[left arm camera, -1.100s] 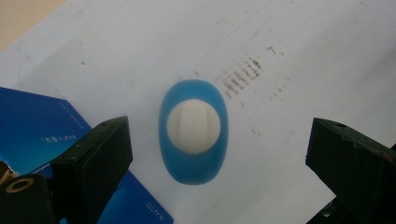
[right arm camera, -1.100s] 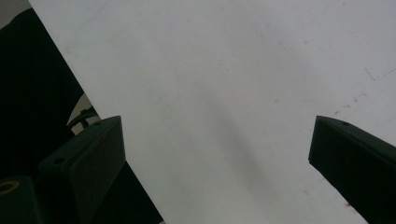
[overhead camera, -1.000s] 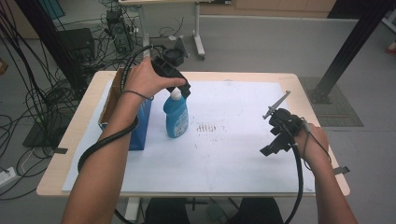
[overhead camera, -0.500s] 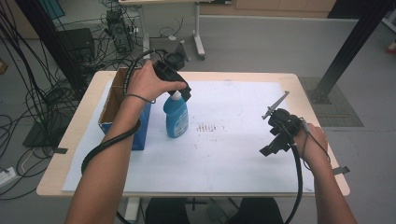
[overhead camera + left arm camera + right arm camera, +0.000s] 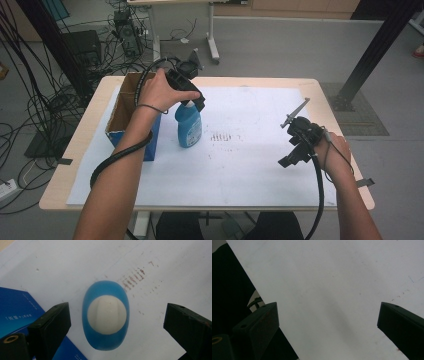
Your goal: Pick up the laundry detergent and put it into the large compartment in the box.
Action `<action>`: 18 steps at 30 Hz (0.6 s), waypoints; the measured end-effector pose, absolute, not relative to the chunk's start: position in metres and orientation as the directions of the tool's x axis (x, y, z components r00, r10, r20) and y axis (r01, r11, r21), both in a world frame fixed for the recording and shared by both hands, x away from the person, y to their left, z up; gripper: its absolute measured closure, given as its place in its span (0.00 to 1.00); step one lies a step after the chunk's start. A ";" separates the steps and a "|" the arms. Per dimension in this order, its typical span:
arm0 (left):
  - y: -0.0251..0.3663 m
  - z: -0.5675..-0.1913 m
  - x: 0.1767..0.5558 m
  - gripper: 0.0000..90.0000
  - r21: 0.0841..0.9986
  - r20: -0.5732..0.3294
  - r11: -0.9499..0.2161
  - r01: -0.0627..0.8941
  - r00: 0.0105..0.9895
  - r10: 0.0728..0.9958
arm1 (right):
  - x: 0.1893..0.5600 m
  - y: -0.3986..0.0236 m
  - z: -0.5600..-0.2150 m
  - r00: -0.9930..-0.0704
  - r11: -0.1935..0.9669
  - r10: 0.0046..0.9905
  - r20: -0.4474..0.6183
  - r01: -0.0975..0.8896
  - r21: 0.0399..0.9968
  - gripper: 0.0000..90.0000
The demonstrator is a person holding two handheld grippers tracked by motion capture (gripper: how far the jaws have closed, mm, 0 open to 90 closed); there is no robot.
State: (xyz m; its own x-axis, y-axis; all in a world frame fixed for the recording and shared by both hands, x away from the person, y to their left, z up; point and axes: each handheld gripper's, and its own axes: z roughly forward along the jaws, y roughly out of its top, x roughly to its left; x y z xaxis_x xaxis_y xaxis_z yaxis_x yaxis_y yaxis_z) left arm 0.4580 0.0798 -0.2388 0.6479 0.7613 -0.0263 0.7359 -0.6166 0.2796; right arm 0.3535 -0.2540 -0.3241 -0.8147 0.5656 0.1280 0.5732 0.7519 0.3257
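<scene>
Left gripper view: left claw [image 5: 116, 322] spread directly above the blue bottle [image 5: 106, 315]; probably slick, light plastic—pinch the white cap [image 5: 107, 314], at its 3 and 9 o'clock.

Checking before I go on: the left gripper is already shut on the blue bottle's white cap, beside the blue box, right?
Not shut. In the left gripper view, the left gripper hangs open above the blue bottle, jaws clear of its white cap. The blue box is beside it.
</scene>
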 end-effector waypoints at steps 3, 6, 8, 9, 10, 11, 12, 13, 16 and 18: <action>0.079 -0.241 0.458 0.09 0.278 -0.032 -0.613 0.739 0.645 0.763 | 0.354 -0.254 -0.324 -0.815 0.752 0.565 0.128 0.573 0.325 0.04; 0.080 -0.244 0.459 0.08 0.273 -0.030 -0.614 0.740 0.645 0.764 | 0.354 -0.254 -0.325 -0.815 0.752 0.564 0.133 0.573 0.324 0.04; 0.080 -0.245 0.459 0.09 0.276 -0.032 -0.611 0.742 0.642 0.766 | 0.354 -0.254 -0.325 -0.815 0.752 0.564 0.132 0.573 0.325 0.04; 0.081 -0.247 0.459 0.09 0.277 -0.028 -0.610 0.742 0.641 0.767 | 0.354 -0.254 -0.325 -0.815 0.752 0.564 0.134 0.574 0.324 0.04; 0.081 -0.247 0.459 0.09 0.280 -0.027 -0.611 0.741 0.642 0.767 | 0.354 -0.254 -0.325 -0.816 0.753 0.562 0.134 0.572 0.325 0.04; 0.081 -0.248 0.459 0.09 0.279 -0.027 -0.608 0.743 0.639 0.769 | 0.354 -0.254 -0.325 -0.816 0.753 0.562 0.135 0.573 0.323 0.04; 0.081 -0.248 0.459 0.09 0.279 -0.027 -0.608 0.743 0.639 0.769 | 0.354 -0.254 -0.326 -0.815 0.753 0.563 0.134 0.573 0.324 0.04; 0.081 -0.250 0.460 0.09 0.280 -0.031 -0.605 0.746 0.636 0.771 | 0.354 -0.254 -0.326 -0.815 0.753 0.563 0.134 0.573 0.324 0.04; 0.081 -0.251 0.460 0.09 0.280 -0.025 -0.606 0.744 0.637 0.770 | 0.354 -0.254 -0.325 -0.814 0.752 0.564 0.136 0.575 0.324 0.04; 0.081 -0.252 0.460 0.09 0.280 -0.025 -0.605 0.746 0.635 0.772 | 0.354 -0.254 -0.325 -0.815 0.752 0.563 0.135 0.573 0.325 0.04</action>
State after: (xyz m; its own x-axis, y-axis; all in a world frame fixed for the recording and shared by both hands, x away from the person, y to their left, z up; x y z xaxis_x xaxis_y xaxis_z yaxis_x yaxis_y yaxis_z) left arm 0.4602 0.0807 -0.2521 0.6350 0.7721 -0.0247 0.7459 -0.6045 0.2796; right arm 0.3541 -0.2542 -0.3255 -0.8154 0.5630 0.1345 0.5731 0.7524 0.3247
